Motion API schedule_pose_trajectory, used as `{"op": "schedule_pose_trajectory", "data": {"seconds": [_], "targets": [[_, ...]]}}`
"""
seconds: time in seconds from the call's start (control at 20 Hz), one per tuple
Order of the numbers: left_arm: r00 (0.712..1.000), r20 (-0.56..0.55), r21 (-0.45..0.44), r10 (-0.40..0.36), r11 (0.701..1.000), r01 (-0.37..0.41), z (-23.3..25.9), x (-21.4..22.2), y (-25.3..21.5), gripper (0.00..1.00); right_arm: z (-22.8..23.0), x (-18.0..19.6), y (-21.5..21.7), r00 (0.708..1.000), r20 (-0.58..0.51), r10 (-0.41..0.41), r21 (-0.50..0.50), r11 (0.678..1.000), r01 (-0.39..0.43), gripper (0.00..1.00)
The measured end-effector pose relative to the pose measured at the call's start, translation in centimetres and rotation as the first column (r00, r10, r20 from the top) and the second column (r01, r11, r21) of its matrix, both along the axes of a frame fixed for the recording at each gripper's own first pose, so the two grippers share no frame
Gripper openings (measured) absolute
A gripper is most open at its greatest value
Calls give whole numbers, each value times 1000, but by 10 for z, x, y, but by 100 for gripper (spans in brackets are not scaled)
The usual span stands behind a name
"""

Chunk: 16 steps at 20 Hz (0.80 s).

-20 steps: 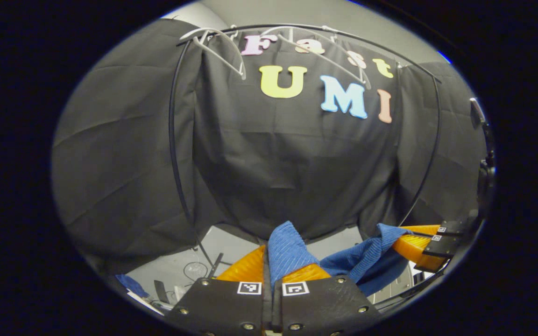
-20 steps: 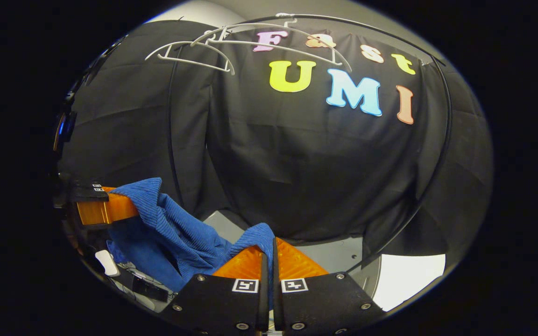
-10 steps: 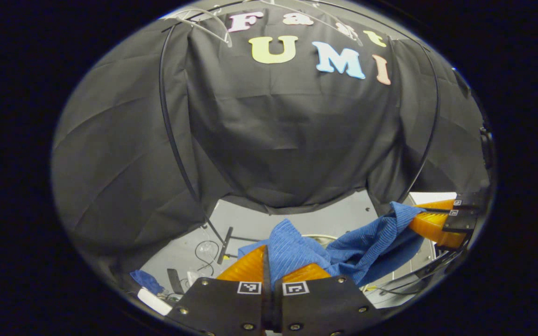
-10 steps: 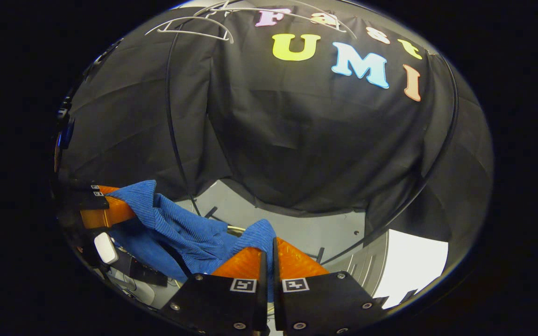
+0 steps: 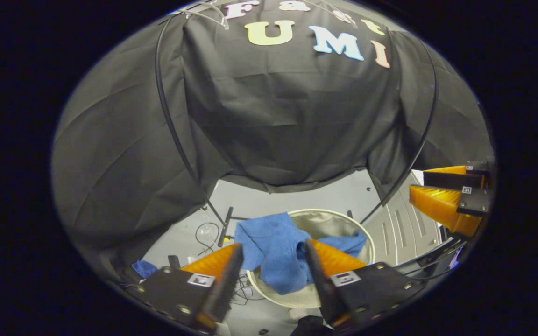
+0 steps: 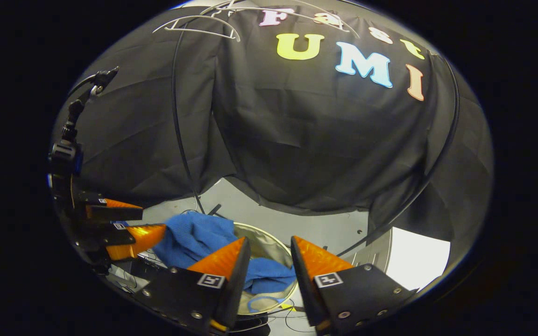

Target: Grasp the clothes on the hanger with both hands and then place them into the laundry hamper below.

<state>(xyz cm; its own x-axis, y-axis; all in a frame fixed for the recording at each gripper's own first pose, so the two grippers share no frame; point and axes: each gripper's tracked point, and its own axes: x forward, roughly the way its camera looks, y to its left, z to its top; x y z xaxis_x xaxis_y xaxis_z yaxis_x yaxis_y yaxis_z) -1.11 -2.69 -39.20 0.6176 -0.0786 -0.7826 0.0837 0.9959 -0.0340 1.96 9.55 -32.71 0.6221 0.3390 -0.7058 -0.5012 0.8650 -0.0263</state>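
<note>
I had released the blue garment (image 5: 273, 249): my left hand-held gripper (image 5: 272, 254) and right hand-held gripper (image 6: 269, 254) both stood spread apart above the laundry hamper (image 5: 343, 221). The garment draped over the hamper's rim, half inside. Next, I judged, it needed nudging fully in. The right gripper view also caught empty hangers (image 6: 203, 28) high above the hamper.
</note>
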Motion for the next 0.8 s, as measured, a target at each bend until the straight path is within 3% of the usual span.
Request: {"op": "schedule_pose_trajectory", "data": {"seconds": [0.05, 0.1, 0.15, 0.25, 0.3, 0.4, 0.45, 0.5, 0.55, 0.75, 0.8], "targets": [[1000, 15, 9, 8, 1000, -8, 6, 3, 4, 74, 1, 0, -1, 1000, 4, -6, 2, 1000, 6, 70], [1000, 28, 13, 12, 1000, -13, 10, 5, 7, 91, 1, -1, 0, 1000, 5, -13, 3, 1000, 13, 75], [999, 35, 16, 18, 1000, -19, 13, 8, 10, 96, 3, -1, 1, 1000, 7, -18, 3, 1000, 18, 84], [998, 54, 17, 33, 999, -34, 20, 11, 17, 95, 6, -1, 1, 999, 18, -26, 2, 1000, 26, 91], [997, 66, 14, 40, 999, -41, 23, 12, 19, 100, 9, -3, 2, 999, 24, -31, 6, 1000, 31, 93], [994, 98, 6, 54, 998, -55, 34, 15, 24, 96, 18, -1, 3, 998, 50, -46, 24, 999, 45, 94], [991, 123, -2, 60, 998, -61, 43, 20, 26, 100, 26, 1, 3, 996, 66, -55, 31, 998, 53, 95], [986, 155, -13, 67, 998, -65, 55, 25, 27, 96, 33, 2, 3, 994, 85, -64, 39, 997, 61, 95], [979, 194, -24, 71, 997, -67, 71, 33, 28, 100, 44, 6, 3, 991, 108, -74, 50, 996, 69, 95], [930, 362, -37, 57, 998, -47, 146, 62, 28, 100, 95, 21, 2, 968, 220, -123, 105, 989, 102, 96], [912, 406, -38, 53, 998, -41, 167, 66, 27, 95, 108, 23, 0, 959, 248, -137, 115, 987, 111, 95]]}}
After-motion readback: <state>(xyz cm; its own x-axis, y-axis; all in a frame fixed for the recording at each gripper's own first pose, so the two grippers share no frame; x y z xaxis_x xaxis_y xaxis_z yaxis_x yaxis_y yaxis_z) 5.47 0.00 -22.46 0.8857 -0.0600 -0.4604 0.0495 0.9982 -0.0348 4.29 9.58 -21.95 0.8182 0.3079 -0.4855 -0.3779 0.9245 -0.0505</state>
